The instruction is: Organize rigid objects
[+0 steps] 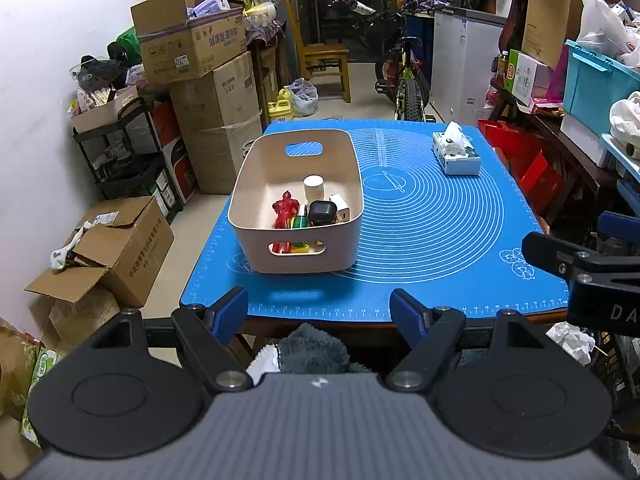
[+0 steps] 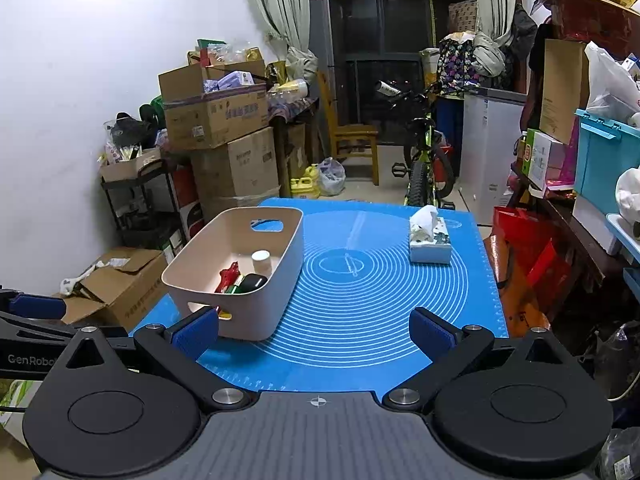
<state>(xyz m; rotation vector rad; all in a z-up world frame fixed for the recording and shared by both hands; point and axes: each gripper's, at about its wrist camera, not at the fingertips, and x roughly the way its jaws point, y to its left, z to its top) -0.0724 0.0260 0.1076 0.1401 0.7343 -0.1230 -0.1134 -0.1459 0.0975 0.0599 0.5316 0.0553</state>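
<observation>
A beige plastic basket point(image 1: 260, 178) point(image 2: 288, 248) stands on the left part of a blue mat point(image 1: 440, 220) point(image 2: 380, 280). Inside lie a red figure point(image 1: 285, 210) point(image 2: 229, 276), a white cylinder point(image 1: 313, 187) point(image 2: 261, 261), a black case point(image 1: 322, 213) point(image 2: 253, 282), a white charger point(image 1: 340, 206) and a green and yellow piece point(image 1: 299, 223). My left gripper point(image 1: 320, 308) is open and empty, held back at the table's near edge. My right gripper point(image 2: 316, 330) is open and empty above the mat's near edge, right of the basket.
A tissue box point(image 1: 456, 152) point(image 2: 430, 240) sits at the mat's far right. Cardboard boxes point(image 1: 116, 252) and a black rack point(image 1: 120, 152) stand left of the table. A bicycle point(image 2: 424, 168) and chair point(image 2: 352, 140) stand behind. Cluttered shelves point(image 2: 580, 208) line the right.
</observation>
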